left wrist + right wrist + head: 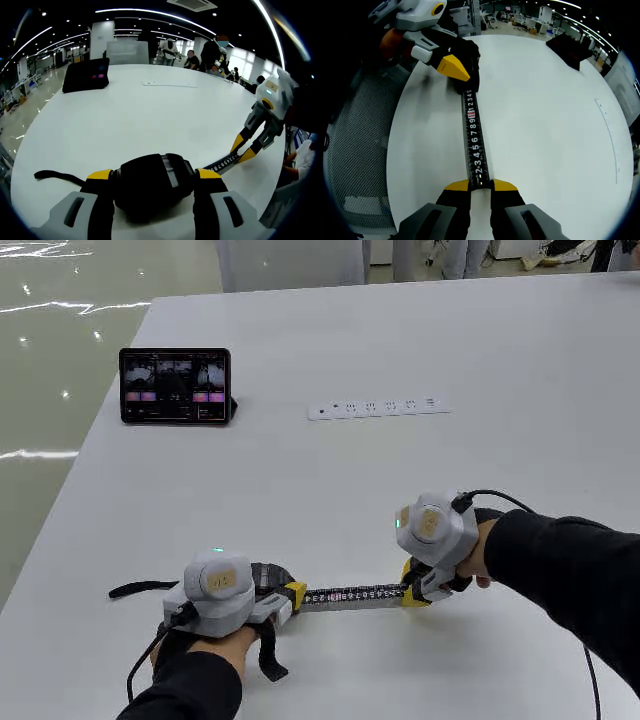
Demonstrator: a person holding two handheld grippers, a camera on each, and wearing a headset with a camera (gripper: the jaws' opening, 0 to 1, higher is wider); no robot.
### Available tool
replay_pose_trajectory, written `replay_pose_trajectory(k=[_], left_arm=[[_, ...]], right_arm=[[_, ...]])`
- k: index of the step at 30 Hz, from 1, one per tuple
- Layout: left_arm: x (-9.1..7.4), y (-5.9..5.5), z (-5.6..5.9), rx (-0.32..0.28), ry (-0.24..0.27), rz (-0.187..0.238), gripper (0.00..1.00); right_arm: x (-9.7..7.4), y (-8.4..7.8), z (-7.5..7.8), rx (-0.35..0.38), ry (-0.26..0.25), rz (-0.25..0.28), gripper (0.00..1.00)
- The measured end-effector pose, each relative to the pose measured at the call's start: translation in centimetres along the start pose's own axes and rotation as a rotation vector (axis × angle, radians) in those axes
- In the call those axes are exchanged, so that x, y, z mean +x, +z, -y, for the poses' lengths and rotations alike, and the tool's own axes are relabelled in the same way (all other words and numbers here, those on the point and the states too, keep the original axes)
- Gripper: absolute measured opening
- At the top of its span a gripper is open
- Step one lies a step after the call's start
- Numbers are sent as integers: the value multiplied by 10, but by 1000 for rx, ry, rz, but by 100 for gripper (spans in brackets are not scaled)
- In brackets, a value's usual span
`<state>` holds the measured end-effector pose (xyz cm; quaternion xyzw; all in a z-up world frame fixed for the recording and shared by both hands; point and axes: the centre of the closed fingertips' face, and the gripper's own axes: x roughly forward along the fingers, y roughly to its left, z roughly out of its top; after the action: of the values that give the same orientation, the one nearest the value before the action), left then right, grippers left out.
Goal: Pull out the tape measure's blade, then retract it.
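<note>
On the white bench in the head view, the tape measure lies near the front edge. The left tongs are closed on it, with one jaw on each side. The blade is pulled out a short way to the right and lies flat on the bench. The right tongs are pinched on the far end of the blade. A black strap lies on the bench just left of the left tongs. Farther back are a tablet with its screen lit and a white power strip, both well apart from the tape measure. Next, in the left gripper view, the black tape measure sits tight between the two yellow-tipped jaws of the left tongs. The blade runs off to the right, where the right tongs grip its end. The strap curls away on the left, and some people stand past the far side of the bench. Last, in the right gripper view, the jaws of the right tongs are almost shut, with the tip of the blade squeezed between them. Black numbers run up the blade to the tape measure, which the left tongs hold at the top of the view.
</note>
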<state>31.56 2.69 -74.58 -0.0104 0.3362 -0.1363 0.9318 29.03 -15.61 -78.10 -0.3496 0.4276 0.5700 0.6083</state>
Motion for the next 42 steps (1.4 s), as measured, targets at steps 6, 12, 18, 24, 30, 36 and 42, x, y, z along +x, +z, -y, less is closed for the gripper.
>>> replay_pose_trajectory(k=[6, 12, 18, 24, 30, 36, 42], left_arm=[[0, 0, 1, 6, -5, -2, 59], [-1, 0, 1, 10, -6, -3, 59], [-1, 0, 1, 8, -5, -5, 59], [-1, 0, 1, 7, -8, -8, 59], [-1, 0, 1, 7, -7, -10, 59], [-1, 0, 1, 6, -8, -12, 59], [-1, 0, 2, 6, -7, -14, 60]], right_arm=[[1, 2, -1, -40, 8, 0, 11], [2, 5, -1, -37, 7, 0, 11], [2, 7, -1, -46, 6, -1, 11], [4, 11, -2, -51, 7, 3, 11], [5, 14, -3, -50, 9, 10, 11], [7, 17, -4, -50, 9, 15, 11], [8, 19, -4, -50, 9, 16, 11]])
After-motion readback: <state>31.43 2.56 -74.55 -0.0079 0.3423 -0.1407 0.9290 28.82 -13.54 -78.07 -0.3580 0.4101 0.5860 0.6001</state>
